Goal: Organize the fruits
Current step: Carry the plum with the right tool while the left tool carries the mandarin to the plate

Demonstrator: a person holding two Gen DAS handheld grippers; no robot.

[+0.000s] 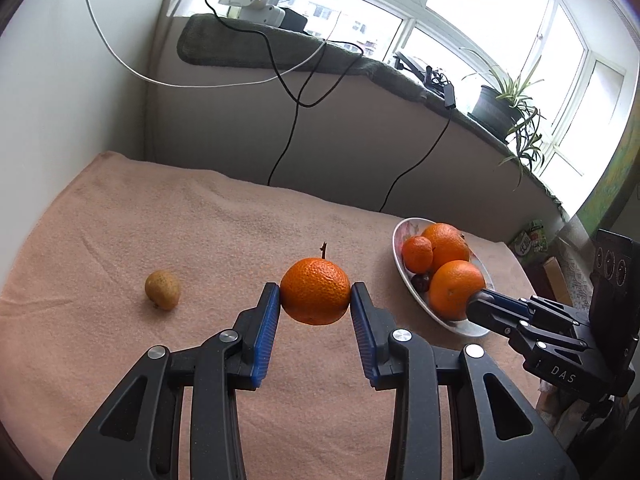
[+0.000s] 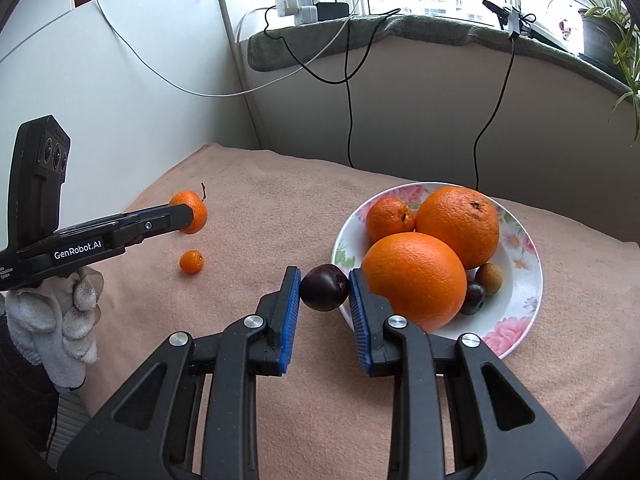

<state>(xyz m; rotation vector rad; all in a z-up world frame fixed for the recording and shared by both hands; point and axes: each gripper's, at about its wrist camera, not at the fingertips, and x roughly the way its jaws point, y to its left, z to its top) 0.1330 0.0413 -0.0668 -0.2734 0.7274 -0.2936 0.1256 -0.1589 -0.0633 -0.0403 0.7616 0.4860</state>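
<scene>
White lettering "GenRobot.AI" reads clearly along the side of the left gripper [image 2: 188, 216] body, at the left of the right wrist view, with smaller white print just below it, too tiny to make out. Over in the left wrist view, lower right, "DAS" shows in pale letters on the right gripper [image 1: 476, 300] housing.

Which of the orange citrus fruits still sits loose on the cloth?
The tiny round orange kumquat, alone on the pink cloth. The stemmed mandarin is clamped in the left tool; the rest lie in the floral plate.
</scene>
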